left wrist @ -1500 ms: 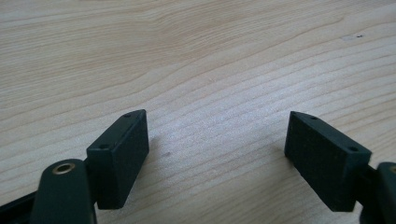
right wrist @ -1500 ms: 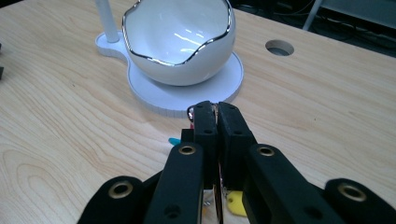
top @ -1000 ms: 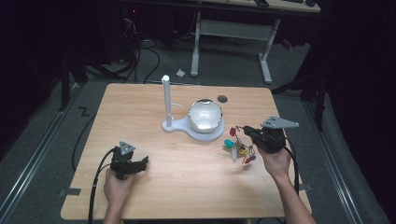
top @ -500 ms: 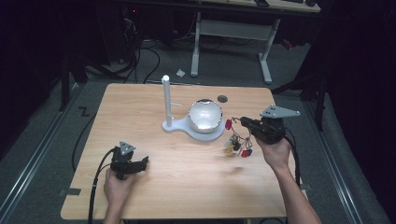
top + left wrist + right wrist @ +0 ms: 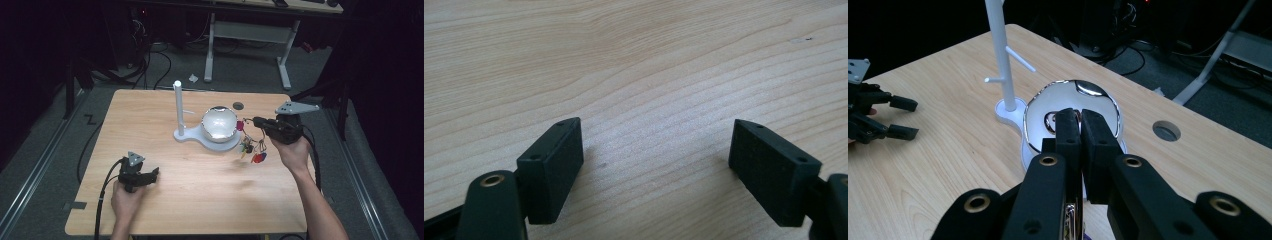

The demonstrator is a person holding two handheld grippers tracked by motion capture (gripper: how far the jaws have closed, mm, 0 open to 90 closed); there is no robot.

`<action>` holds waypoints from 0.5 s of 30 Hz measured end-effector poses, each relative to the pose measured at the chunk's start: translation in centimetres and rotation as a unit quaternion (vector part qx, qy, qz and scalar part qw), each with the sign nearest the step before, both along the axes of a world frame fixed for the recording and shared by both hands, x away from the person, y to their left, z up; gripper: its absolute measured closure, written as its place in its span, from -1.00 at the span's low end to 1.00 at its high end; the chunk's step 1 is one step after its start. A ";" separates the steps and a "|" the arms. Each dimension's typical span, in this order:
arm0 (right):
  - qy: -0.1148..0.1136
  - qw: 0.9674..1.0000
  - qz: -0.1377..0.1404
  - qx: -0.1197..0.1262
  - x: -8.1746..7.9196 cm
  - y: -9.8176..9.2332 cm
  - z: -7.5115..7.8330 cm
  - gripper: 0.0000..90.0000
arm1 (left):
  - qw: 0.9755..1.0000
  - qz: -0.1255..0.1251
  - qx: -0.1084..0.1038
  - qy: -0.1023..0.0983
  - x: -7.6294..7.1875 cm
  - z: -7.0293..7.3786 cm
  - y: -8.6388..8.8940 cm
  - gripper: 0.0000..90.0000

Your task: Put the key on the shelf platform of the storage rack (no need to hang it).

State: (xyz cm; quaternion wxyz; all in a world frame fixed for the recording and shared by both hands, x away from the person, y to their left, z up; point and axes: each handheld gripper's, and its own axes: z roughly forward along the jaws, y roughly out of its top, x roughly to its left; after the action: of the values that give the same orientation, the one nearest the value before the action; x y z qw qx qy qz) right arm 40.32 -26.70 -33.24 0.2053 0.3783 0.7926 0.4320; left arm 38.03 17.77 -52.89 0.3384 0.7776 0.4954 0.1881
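right claw [image 5: 250,120]: is being kept clenched on the bunch of keys [image 5: 251,148], which is being held up off the bench [image 5: 200,200], dangling just to the right of the mirror stand [image 5: 219,125]; in the right gripper view the two pads [image 5: 1068,135] are being pressed flat together, with a bit of metal showing beneath them, straight in front of the mirror stand.

bunch of keys: coloured tags, red, green and yellow, are being hung on thin rings below the claw tip, beside the right edge of the mirror stand's white base; whether the base is being touched cannot be told.

mirror stand: a round shiny mirror is being carried on a white base with a white upright post [image 5: 177,107] at its left; two short pegs are being shown on the post in the right gripper view.

left claw [image 5: 156,172]: is being held released, jaws wide apart with nothing between them, low over bare wood, well to the left of and nearer the person than the mirror stand.

bench hole [image 5: 238,105]: is being seen just behind the mirror stand.
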 end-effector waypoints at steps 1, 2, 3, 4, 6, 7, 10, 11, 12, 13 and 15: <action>-0.001 1.000 0.004 0.001 0.1 0.1 0.2 0.95 | 1.000 0.000 0.000 0.000 0.0 0.0 0.0 -0.51; -0.001 1.000 0.005 0.001 0.2 0.2 0.3 0.95 | 1.000 0.000 0.000 0.000 0.0 0.0 0.0 -0.51; -0.001 1.000 0.007 0.001 0.4 0.2 0.4 0.95 | 1.000 0.000 0.000 0.000 0.0 0.0 0.0 -0.51; 0.000 1.000 0.008 0.002 0.5 0.3 0.6 0.95 | 1.000 0.000 0.000 0.000 0.0 0.0 0.0 -0.51; 0.001 1.000 0.010 0.004 0.9 0.4 0.9 0.95 | 1.000 0.000 0.000 0.000 0.0 0.0 0.0 -0.51; 0.002 1.000 0.011 0.006 1.0 0.5 1.0 0.95 | 1.000 0.000 0.000 0.000 0.0 0.0 0.0 -0.51; 0.000 1.000 0.013 0.008 1.6 0.7 1.7 0.95 | 1.000 0.000 0.000 0.000 0.0 0.0 0.0 -0.51; 0.000 1.000 0.015 0.010 1.8 0.9 1.8 0.95 | 1.000 0.000 0.000 0.000 0.0 0.0 0.0 -0.51; -0.001 1.000 0.015 0.010 1.9 1.0 2.0 0.95 | 1.000 0.000 0.000 0.000 0.0 0.0 0.0 -0.51; -0.002 1.000 0.017 0.012 2.1 1.2 2.2 0.95 | 1.000 0.000 0.000 0.000 0.0 0.0 0.0 -0.51; -0.003 1.000 0.019 0.012 2.5 1.5 2.6 0.95 | 1.000 0.000 0.000 0.000 0.0 0.0 0.0 -0.50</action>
State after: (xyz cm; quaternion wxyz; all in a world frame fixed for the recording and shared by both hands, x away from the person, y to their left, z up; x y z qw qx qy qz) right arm 42.79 -25.23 -30.67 0.1945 0.3643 0.7938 0.4464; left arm 38.03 17.78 -52.89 0.3383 0.7777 0.4953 0.1881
